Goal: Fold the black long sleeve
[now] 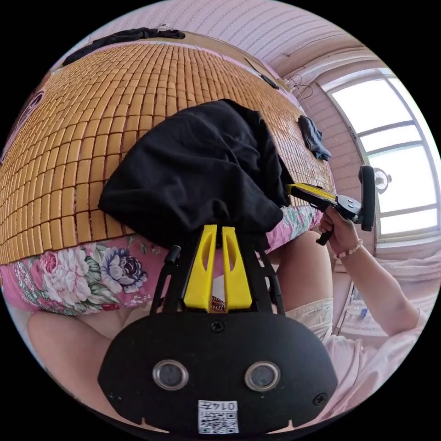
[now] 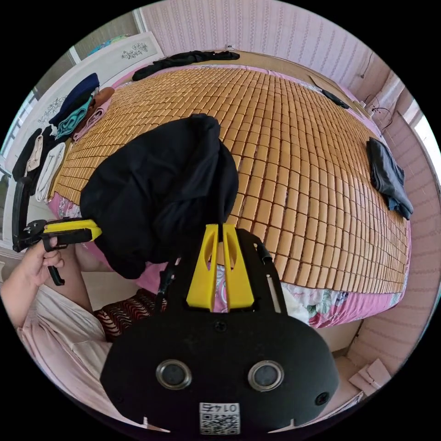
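Beyond both claws lies the bamboo mat (image 2: 298, 151), a wide tiled surface covering the bed, with a floral sheet (image 1: 78, 275) showing along its near edge. Pink striped walls (image 2: 257, 27) close the room behind it, and a bright window (image 1: 390, 151) stands to the right of the left gripper's camera.

Directly ahead of the left gripper (image 1: 219, 228), the black long sleeve (image 1: 193, 170) hangs in a bunched mass over the near edge of the mat. Its folds are too dark to separate; sleeves and hem cannot be told apart. The left gripper's yellow jaws stand close together with their tips at the cloth's lower edge, but whether they press on fabric cannot be told.

In the right gripper view, the right gripper (image 2: 219, 227) shows its jaws likewise nearly together, tips meeting the garment's lower right edge; the grip itself is hidden (cloth overlaps the tips). To its left the other claw enters the garment's side, its tips buried in black cloth, held by a hand (image 2: 39, 264).

Smaller items: a dark grey folded garment (image 2: 388, 177) lies well to the right on the mat, a black garment (image 2: 183, 59) stretches along the far edge, and a stack of clothes (image 2: 76, 108) sits at the far left corner, partly cut off.
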